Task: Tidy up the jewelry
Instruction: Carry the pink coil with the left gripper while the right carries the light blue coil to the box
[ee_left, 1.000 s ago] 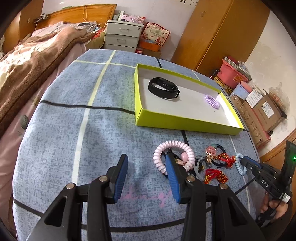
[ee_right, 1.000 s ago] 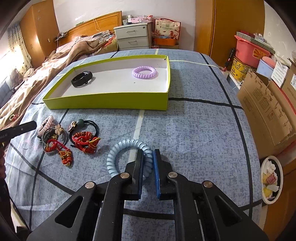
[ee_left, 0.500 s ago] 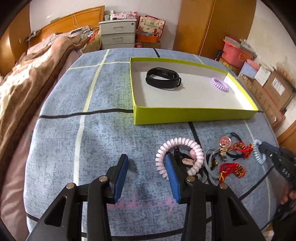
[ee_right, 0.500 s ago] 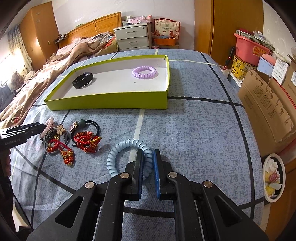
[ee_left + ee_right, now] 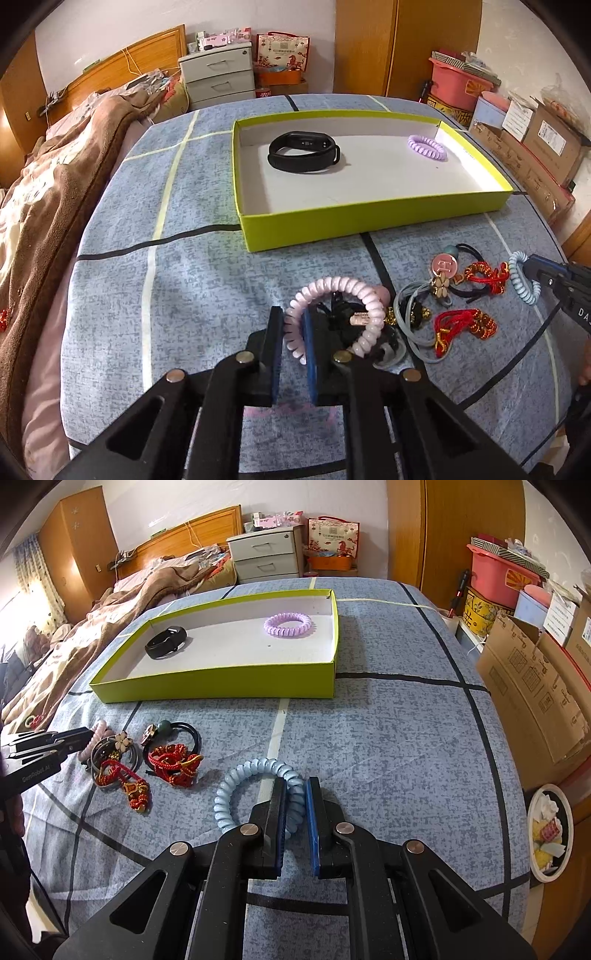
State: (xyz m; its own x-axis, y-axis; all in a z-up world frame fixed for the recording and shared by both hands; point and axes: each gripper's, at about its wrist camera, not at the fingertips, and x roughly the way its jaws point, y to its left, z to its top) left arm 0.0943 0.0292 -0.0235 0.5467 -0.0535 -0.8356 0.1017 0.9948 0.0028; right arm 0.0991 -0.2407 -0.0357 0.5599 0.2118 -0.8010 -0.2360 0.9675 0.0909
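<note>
While your left claw was clamped on the near arc of the pink coil bracelet, that bracelet lay on the blue-grey bedspread, its far side touching the tangle of loose pieces. Your right claw was likewise pinched on the light blue coil bracelet, which lay apart from the pile on its right side. Between the two bracelets sat the clutter: grey hair ties with a flower charm, a black hair tie with a green bead, and two red knotted cords, some overlapping one another. Beyond them stood the yellow-green tray, its near wall rising between the pile and the white tray floor. Inside the tray, a black fitness band lay toward the left and a purple coil bracelet near the far right corner, well apart. Around the bed you had a brown blanket on the left, a grey drawer unit at the head, and cardboard boxes and a pink bin on the right.
</note>
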